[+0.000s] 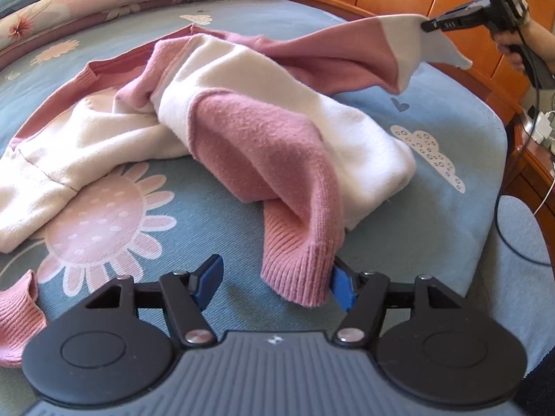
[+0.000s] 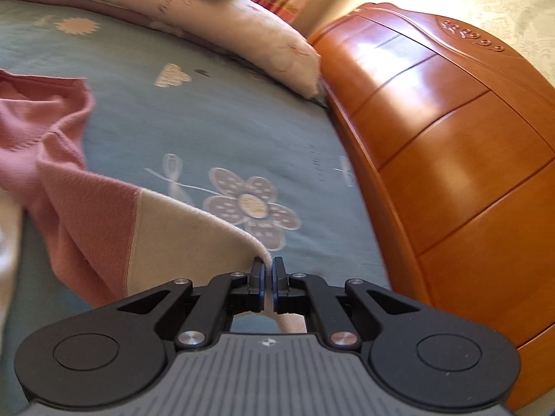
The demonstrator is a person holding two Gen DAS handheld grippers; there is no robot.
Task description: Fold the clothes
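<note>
One sweater (image 1: pixel 242 128) on bed (image 1: pixel 433 111). Left tongs (image 1: pixel 274 282) open, cuff (image 1: pixel 298 274) between; right tongs (image 2: pixel 267 277) pinching hem (image 2: pixel 194 239). Two pillows (image 2: pixel 242 31).

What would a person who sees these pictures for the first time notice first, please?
First, the pink and white sweater, lying crumpled in the middle of the blue flowered bedsheet. Its white hem corner is lifted toward the orange wooden headboard, pinched in the shut right gripper. Nearer, the left gripper stands open, with a pink ribbed sleeve cuff hanging against its right-hand finger.
</note>
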